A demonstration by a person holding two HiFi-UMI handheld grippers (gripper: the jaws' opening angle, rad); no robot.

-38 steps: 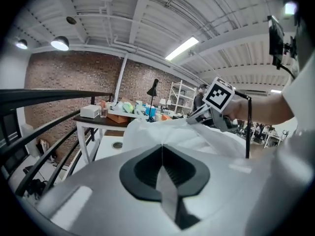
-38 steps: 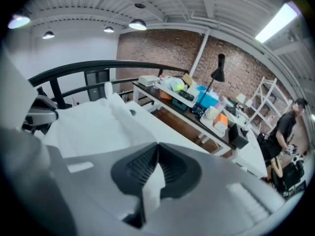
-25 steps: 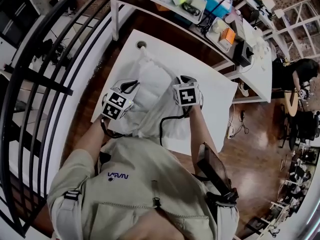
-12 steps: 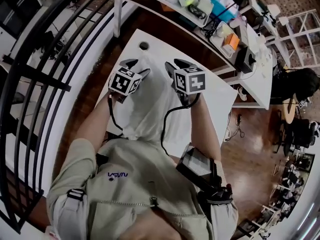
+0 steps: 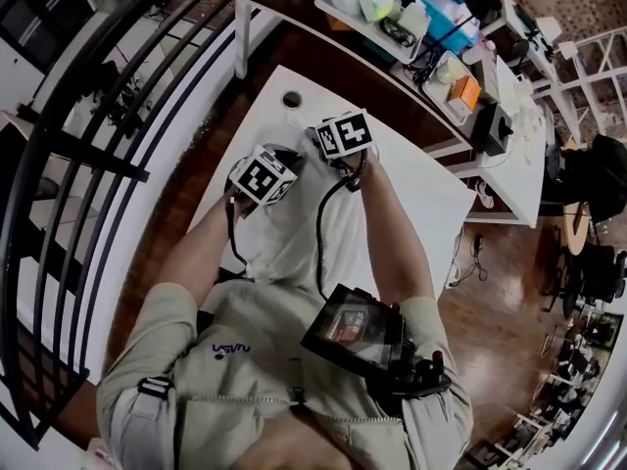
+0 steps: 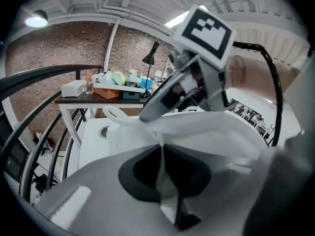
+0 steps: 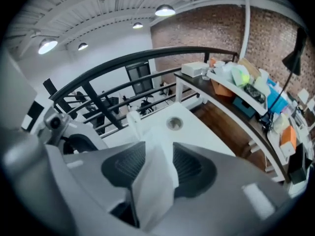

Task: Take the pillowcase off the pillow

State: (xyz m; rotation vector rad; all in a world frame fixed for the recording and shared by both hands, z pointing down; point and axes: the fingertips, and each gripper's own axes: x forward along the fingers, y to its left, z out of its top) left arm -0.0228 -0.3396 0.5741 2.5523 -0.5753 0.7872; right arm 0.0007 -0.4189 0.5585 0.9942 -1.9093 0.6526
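Looks like the grab step. The white fabric pillowcase (image 5: 294, 225), spread over the pillow on the white table (image 5: 423, 196), is pinched tight at its far end by the left gripper (image 6: 162, 167). A thick fold is held between the right gripper (image 7: 153, 173), whose jaws have just been opening wider. Next, the fabric probably needs peeling back off the pillow.

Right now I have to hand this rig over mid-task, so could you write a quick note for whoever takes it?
Left gripper: shut on a thin edge of the white pillowcase.
Right gripper: jaws have just been opening; a thick fold of the same pillowcase stands between them, and the pads press on it.
Where: both grippers are close together at the far end of the pillowcase, which lies on the white table.
Done: the cloth is gripped by both grippers.
Left: pull the pillowcase off. The pillow seems to be inside; I cannot tell how far it is out.
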